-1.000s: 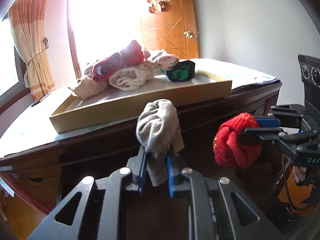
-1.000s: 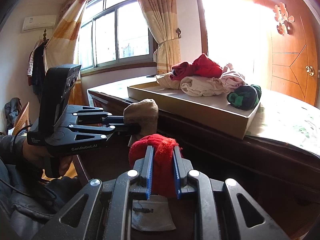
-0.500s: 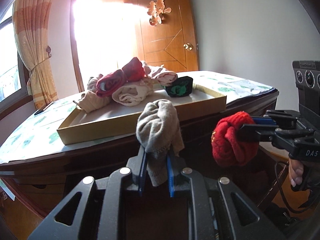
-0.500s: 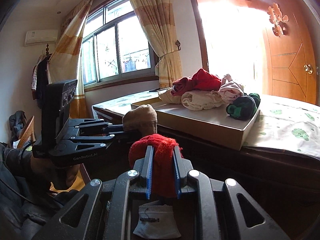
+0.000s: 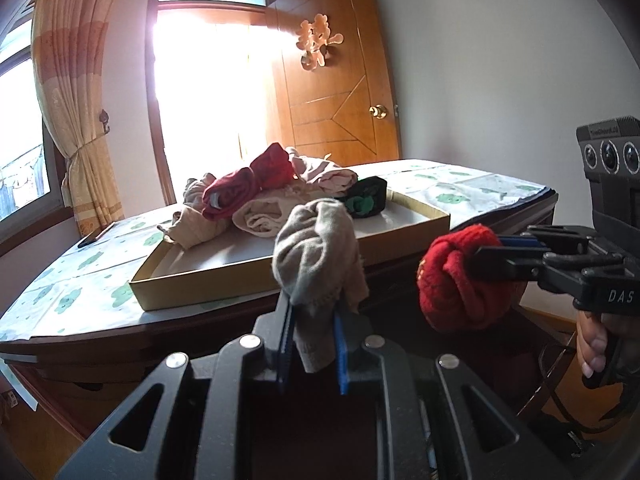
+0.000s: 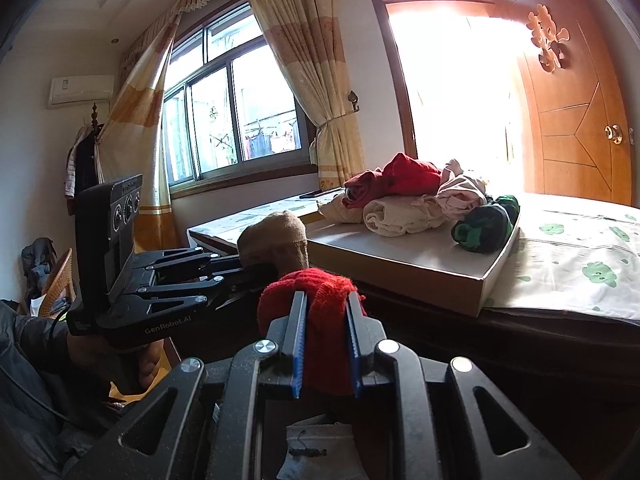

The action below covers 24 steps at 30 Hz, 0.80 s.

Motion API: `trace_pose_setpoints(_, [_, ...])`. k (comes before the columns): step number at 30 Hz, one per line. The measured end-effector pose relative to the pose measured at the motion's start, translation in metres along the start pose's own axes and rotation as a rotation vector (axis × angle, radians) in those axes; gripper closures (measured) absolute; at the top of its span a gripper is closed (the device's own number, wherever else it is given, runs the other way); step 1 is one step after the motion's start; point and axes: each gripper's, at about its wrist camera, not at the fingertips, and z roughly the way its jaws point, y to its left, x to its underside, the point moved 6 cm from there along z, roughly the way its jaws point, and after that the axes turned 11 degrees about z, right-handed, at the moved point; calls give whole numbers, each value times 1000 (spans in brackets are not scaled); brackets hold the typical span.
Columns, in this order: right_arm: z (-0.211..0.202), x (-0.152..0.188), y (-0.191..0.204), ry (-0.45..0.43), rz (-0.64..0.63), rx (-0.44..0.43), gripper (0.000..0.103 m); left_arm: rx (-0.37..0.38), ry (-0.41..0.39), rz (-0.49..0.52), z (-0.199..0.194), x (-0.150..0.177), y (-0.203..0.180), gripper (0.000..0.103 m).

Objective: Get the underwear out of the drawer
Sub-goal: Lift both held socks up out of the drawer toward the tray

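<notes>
My left gripper [image 5: 311, 312] is shut on a grey-beige rolled garment [image 5: 318, 248] and holds it up in front of the dresser's edge; it also shows in the right wrist view [image 6: 274, 236]. My right gripper [image 6: 326, 300] is shut on a red knitted bundle [image 6: 316, 292], seen from the left wrist view [image 5: 460, 276] to the right of the grey one. Both are held level with the shallow cardboard tray [image 5: 248, 276] on the dresser top. The tray holds a pile of red, cream, pink and green-black underwear [image 5: 280, 188]. The drawer is hidden below.
The dresser top carries a white cloth with green prints [image 6: 580, 264]. A phone [image 5: 96, 236] lies on its far left. Behind are a bright window, curtains [image 5: 68, 92] and a wooden door [image 5: 336, 80]. A white cloth [image 6: 316, 452] lies below my right gripper.
Both grippers have risen with their bundles, from below the dresser's edge to the level of the tray. The tray's inside and the dresser top now show more.
</notes>
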Motion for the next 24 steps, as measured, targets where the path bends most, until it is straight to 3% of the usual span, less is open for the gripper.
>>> trace_pose_setpoints(14, [-2,-29,0,-23,28,-17,84,3,-33,18,-3,-23,6,88])
trace_pose_setpoints(24, [-2,-53,-2,-44,35,-10,84,50,-36,3,1,-46,13,88])
